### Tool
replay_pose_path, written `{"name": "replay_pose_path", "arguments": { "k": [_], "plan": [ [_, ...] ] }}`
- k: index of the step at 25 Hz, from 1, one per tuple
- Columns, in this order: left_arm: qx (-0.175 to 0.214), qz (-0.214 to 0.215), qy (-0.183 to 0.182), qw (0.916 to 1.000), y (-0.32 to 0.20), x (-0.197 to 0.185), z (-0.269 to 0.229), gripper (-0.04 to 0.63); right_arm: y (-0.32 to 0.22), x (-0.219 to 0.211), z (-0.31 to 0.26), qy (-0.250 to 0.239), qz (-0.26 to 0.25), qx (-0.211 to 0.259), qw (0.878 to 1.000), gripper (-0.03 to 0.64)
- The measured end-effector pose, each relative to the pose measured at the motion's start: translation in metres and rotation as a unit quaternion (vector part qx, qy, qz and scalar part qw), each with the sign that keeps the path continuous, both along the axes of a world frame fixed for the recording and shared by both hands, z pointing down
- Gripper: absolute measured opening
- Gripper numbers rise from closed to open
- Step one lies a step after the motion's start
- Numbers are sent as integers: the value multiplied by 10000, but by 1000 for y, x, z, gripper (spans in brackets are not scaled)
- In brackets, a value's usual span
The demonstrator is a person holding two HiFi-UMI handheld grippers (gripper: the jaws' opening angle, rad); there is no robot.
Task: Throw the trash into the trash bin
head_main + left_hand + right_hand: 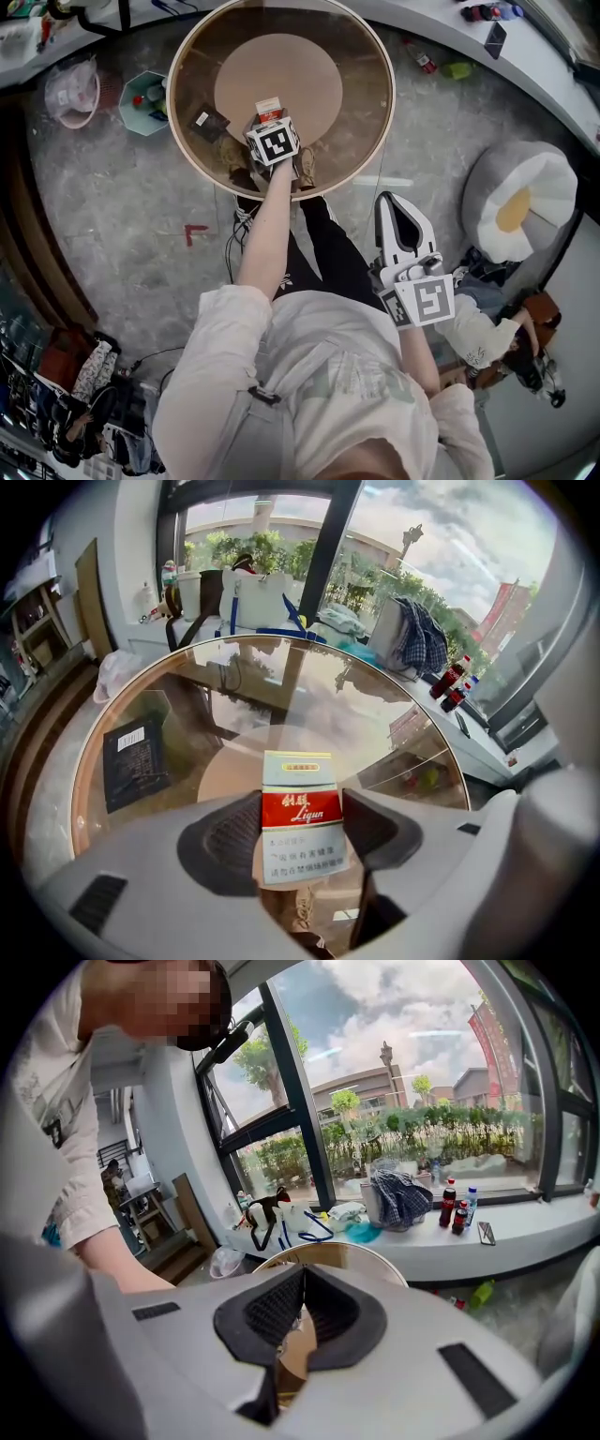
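Left gripper [298, 834] low over round glass bench [361, 70], jaws wide, straddling red-and-white cigarette pack [269, 109] standing on glass; pads close beside it, no squeeze seen. Black packet [134, 761] flat on bench, apart. Right gripper [300, 1309] off bench beside person's leg, jaws closed together, empty. Teal bin [131, 111] on floor beside bench.

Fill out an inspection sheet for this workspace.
Surface: round glass table, wooden rim.
Job's things: cigarette pack between the left jaws, at the table's near edge; teal trash bin on the floor.
Clutter: black packet on the glass.
Grippers: left gripper open astride the pack; right gripper shut, empty.
Cables: thin cable on the floor.
Surroundings: pink bag-lined basket, egg-shaped cushion.
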State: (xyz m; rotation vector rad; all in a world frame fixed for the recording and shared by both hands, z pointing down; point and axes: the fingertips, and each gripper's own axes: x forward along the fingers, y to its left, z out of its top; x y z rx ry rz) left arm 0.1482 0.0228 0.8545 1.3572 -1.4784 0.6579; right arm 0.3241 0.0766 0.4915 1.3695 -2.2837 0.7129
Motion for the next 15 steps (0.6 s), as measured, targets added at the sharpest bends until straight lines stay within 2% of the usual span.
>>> {"name": "replay_pose_path", "arguments": {
  "k": [4, 6, 11, 15],
  "plan": [
    [42, -66, 75, 9999, -2, 0, -3, 272, 2, -4, 5, -15, -16, -49, 10000, 14],
    [225, -2, 49, 9997, -8, -2, -11, 268, 2, -9, 3, -25, -60, -33, 10000, 14],
    [1089, 402, -249, 9929, -47, -6, -60, 267, 0, -18, -4, -77, -156, 64, 9998, 14],
    [1865, 682, -536, 9786, -76, -16, -121, 267, -5, -33, -18, -128, -218, 243, 9994, 14]
  ]
}}
